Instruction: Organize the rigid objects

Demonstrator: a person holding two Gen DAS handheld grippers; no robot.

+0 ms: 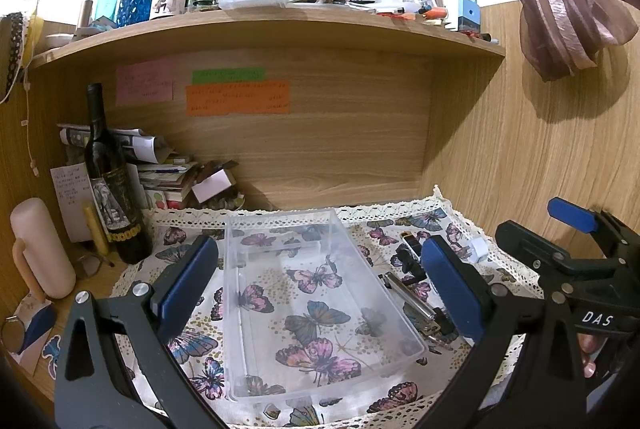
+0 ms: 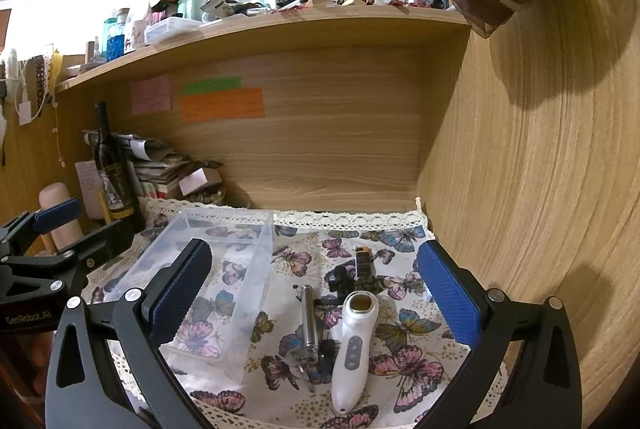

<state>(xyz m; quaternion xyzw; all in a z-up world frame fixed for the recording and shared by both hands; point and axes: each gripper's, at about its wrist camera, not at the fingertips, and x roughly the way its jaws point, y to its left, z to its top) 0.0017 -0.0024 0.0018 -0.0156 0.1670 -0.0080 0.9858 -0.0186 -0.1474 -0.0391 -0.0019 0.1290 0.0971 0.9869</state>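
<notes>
A clear plastic bin (image 1: 320, 369) (image 2: 224, 229) lies on the butterfly-print cloth (image 2: 400, 369), with nothing in it. My left gripper (image 1: 320, 297) hangs open above the bin, its fingers straddling it. To the bin's right lie a white handheld device (image 2: 354, 345), a silver metal tube (image 2: 310, 321) (image 1: 408, 295), a black clip-like part (image 2: 344, 279) (image 1: 410, 261) and a small dark lighter-like piece (image 2: 363, 257). My right gripper (image 2: 316, 293) is open over these items, touching none. In the left wrist view the right gripper (image 1: 576, 241) shows at the right edge.
A dark wine bottle (image 1: 110, 189), stacked papers (image 1: 160, 169) and a pink cylinder (image 1: 42, 249) crowd the left back corner. Wooden walls (image 2: 540, 189) close the back and right. A cluttered shelf (image 1: 260, 25) hangs overhead. A small white cube (image 1: 479, 249) sits near the cloth's right edge.
</notes>
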